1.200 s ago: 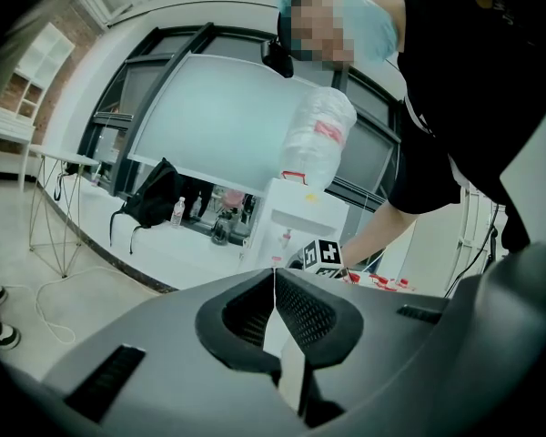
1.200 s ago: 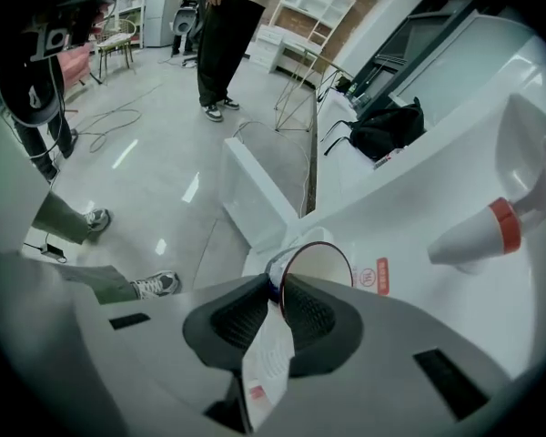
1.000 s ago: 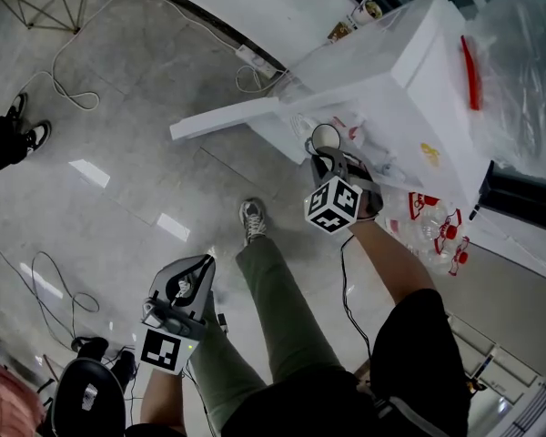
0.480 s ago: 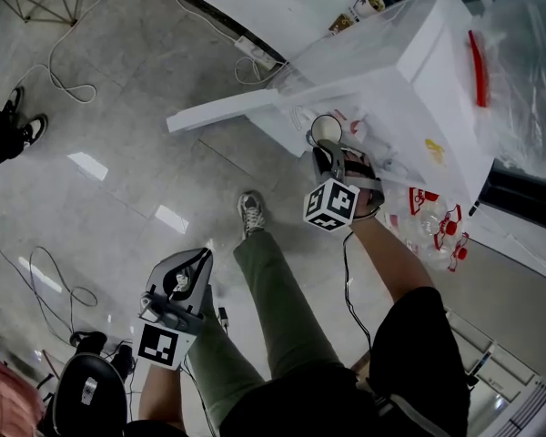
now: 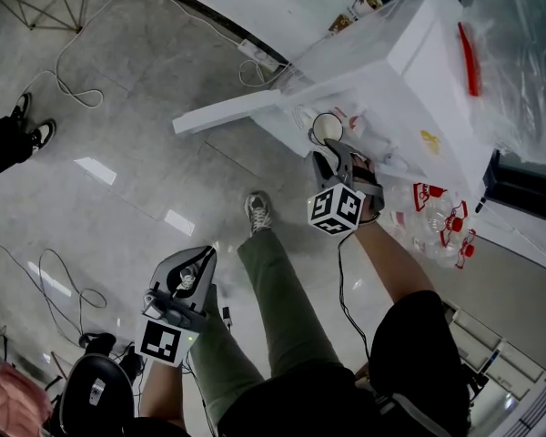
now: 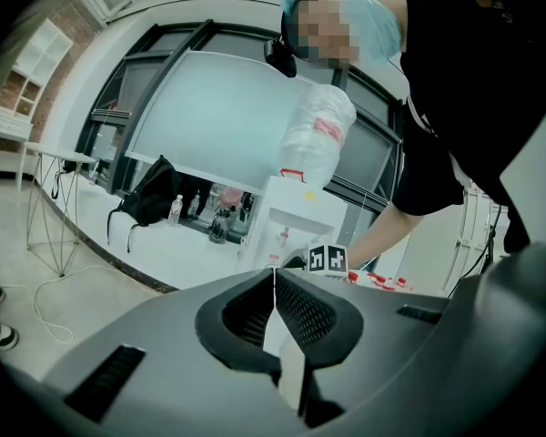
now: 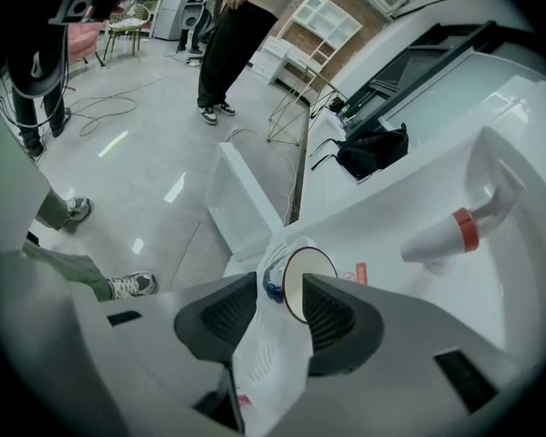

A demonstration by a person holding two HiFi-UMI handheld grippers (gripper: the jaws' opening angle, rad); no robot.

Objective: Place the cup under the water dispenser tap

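Note:
A white paper cup (image 5: 326, 128) with a dark rim lies sideways between the jaws of my right gripper (image 5: 332, 153), which is shut on it. The cup hangs close against the front of the white water dispenser (image 5: 391, 57). In the right gripper view the cup (image 7: 302, 283) sits between the pads of that gripper (image 7: 280, 291), its mouth facing the dispenser, and the tap (image 7: 444, 235) with a red tip juts out up and to the right of it. My left gripper (image 5: 200, 260) hangs low beside my leg, shut on nothing; its pads (image 6: 296, 309) meet.
A white panel (image 5: 232, 112) leans out from the dispenser's foot over the tiled floor. Cables (image 5: 73, 71) and a power strip (image 5: 257, 58) lie behind it. Bottles with red labels (image 5: 437, 226) are piled to the right. Another person's shoes (image 5: 32, 130) stand at the left.
The right gripper and the cup have edged slightly up toward the dispenser. The left gripper has barely moved.

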